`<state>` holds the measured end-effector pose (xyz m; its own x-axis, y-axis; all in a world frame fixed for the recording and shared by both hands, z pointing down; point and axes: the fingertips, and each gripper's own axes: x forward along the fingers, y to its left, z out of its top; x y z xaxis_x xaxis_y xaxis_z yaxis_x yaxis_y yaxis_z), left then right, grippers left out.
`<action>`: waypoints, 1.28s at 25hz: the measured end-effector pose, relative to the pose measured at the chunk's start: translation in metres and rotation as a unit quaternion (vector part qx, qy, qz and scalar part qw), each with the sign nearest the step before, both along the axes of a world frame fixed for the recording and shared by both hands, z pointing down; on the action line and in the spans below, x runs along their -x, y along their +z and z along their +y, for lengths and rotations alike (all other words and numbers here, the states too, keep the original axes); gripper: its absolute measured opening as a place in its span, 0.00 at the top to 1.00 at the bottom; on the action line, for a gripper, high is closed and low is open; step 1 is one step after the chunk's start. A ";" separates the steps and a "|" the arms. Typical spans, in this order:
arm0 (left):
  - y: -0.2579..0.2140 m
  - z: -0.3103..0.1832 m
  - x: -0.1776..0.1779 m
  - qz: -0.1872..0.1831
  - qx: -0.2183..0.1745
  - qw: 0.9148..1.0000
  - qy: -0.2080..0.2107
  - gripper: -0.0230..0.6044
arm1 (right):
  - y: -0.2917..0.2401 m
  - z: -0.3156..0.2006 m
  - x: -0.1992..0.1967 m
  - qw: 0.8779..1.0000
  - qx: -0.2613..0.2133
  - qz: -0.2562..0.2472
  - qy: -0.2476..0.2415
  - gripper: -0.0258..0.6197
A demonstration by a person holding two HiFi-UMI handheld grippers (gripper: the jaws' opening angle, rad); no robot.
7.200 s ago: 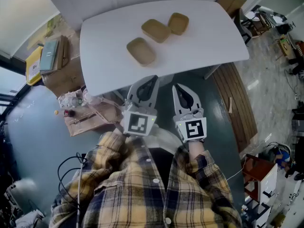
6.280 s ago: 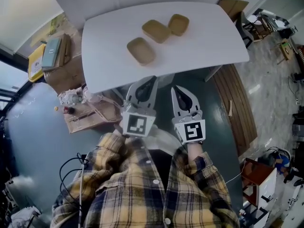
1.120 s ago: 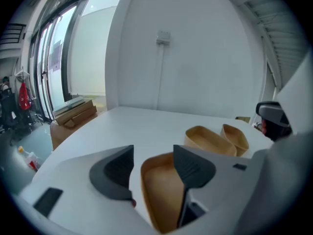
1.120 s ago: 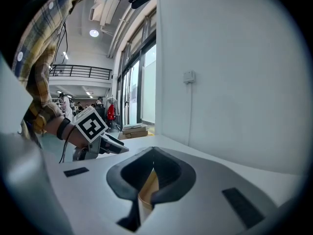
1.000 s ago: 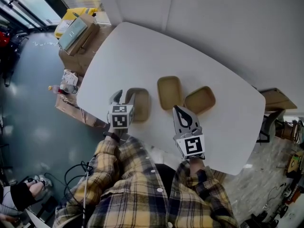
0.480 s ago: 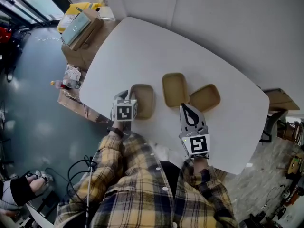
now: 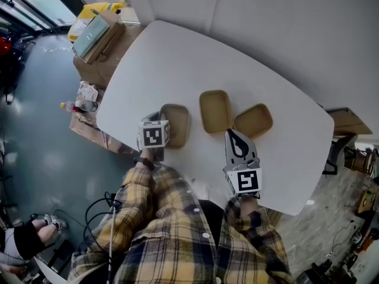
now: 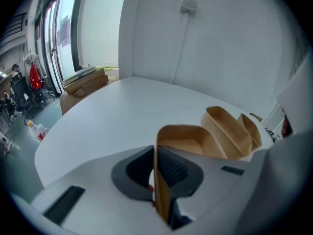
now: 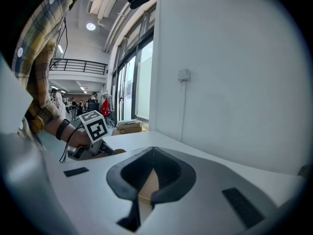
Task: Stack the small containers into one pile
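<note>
White table: nothing stacked yet.
My left gripper's jaws have just been closing and now pinch the near wall of the container at 9 o'clock of the other containers; right gripper is clenched and empty. First lift looks ready.

A white table stands beside a pale wall, cardboard boxes on the blue-grey floor.
</note>
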<state>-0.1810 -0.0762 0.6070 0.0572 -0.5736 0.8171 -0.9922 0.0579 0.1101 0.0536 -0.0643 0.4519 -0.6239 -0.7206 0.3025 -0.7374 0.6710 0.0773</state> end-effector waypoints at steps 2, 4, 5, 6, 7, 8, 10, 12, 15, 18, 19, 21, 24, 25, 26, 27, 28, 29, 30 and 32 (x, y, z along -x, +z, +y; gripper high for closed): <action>-0.001 -0.004 0.000 0.003 -0.009 1.000 -0.002 0.91 | 0.000 -0.001 -0.001 1.000 0.000 -0.001 0.003 0.94; -0.003 -0.008 -0.001 0.007 -0.017 1.000 -0.003 0.92 | 0.001 -0.002 -0.003 1.000 -0.001 -0.003 0.005 0.94; -0.005 -0.010 -0.002 0.010 -0.019 1.000 -0.005 0.92 | 0.001 -0.002 -0.004 1.000 -0.001 -0.003 0.006 0.94; -0.007 -0.012 -0.002 0.012 -0.021 1.000 -0.007 0.92 | 0.001 -0.003 -0.004 1.000 0.000 -0.003 0.007 0.94; -0.010 -0.015 -0.002 0.013 -0.023 1.000 -0.010 0.92 | 0.001 -0.003 -0.004 1.000 0.000 -0.003 0.008 0.94; -0.014 -0.017 -0.002 0.014 -0.027 0.999 -0.012 0.92 | 0.001 -0.004 -0.004 1.000 0.000 -0.003 0.008 0.94; -0.025 -0.023 -0.003 0.020 -0.040 0.999 -0.018 0.92 | -0.001 -0.004 -0.004 1.000 -0.001 -0.004 0.008 0.94; -0.037 -0.028 -0.006 0.034 -0.055 0.998 -0.027 0.92 | -0.002 -0.005 -0.003 1.000 -0.003 -0.006 0.007 0.94; -0.053 -0.038 -0.013 0.055 -0.069 0.995 -0.046 0.92 | -0.002 -0.006 -0.002 1.000 -0.003 -0.008 0.006 0.94; -0.063 -0.049 -0.023 0.074 -0.074 0.992 -0.066 0.92 | -0.001 -0.006 -0.002 1.000 -0.003 -0.009 0.007 0.94; -0.066 -0.053 -0.027 0.081 -0.078 0.991 -0.069 0.92 | 0.000 -0.005 -0.003 1.000 -0.002 -0.009 0.007 0.94; -0.072 -0.062 -0.039 0.096 -0.087 0.989 -0.070 0.92 | 0.001 -0.005 -0.004 1.000 -0.001 -0.008 0.011 0.94; -0.075 -0.071 -0.063 0.112 -0.093 0.987 -0.070 0.92 | -0.001 -0.005 -0.009 1.000 -0.006 -0.014 0.017 0.94; -0.075 -0.073 -0.070 0.120 -0.093 0.986 -0.074 0.92 | -0.001 -0.005 -0.011 1.000 -0.006 -0.015 0.018 0.94; -0.073 -0.074 -0.077 0.131 -0.092 0.984 -0.081 0.92 | -0.001 -0.004 -0.013 1.000 -0.006 -0.015 0.020 0.94; -0.072 -0.075 -0.083 0.139 -0.091 0.982 -0.088 0.92 | -0.001 -0.004 -0.015 1.000 -0.005 -0.015 0.023 0.94; -0.070 -0.075 -0.089 0.146 -0.091 0.981 -0.094 0.92 | -0.001 -0.004 -0.017 1.000 -0.004 -0.015 0.026 0.94; -0.069 -0.076 -0.094 0.150 -0.092 0.980 -0.097 0.92 | -0.001 -0.005 -0.020 0.999 -0.004 -0.016 0.029 0.94; -0.068 -0.078 -0.099 0.153 -0.094 0.979 -0.098 0.92 | -0.002 -0.006 -0.021 0.999 -0.005 -0.017 0.031 0.94; -0.068 -0.081 -0.108 0.157 -0.097 0.978 -0.099 0.92 | -0.004 -0.007 -0.025 0.999 -0.009 -0.021 0.035 0.94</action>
<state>-0.0726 -0.1569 0.5391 0.1587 -0.7409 0.6526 -0.8793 0.1945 0.4347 0.0790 -0.0716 0.4482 -0.5844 -0.7672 0.2644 -0.7848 0.6172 0.0562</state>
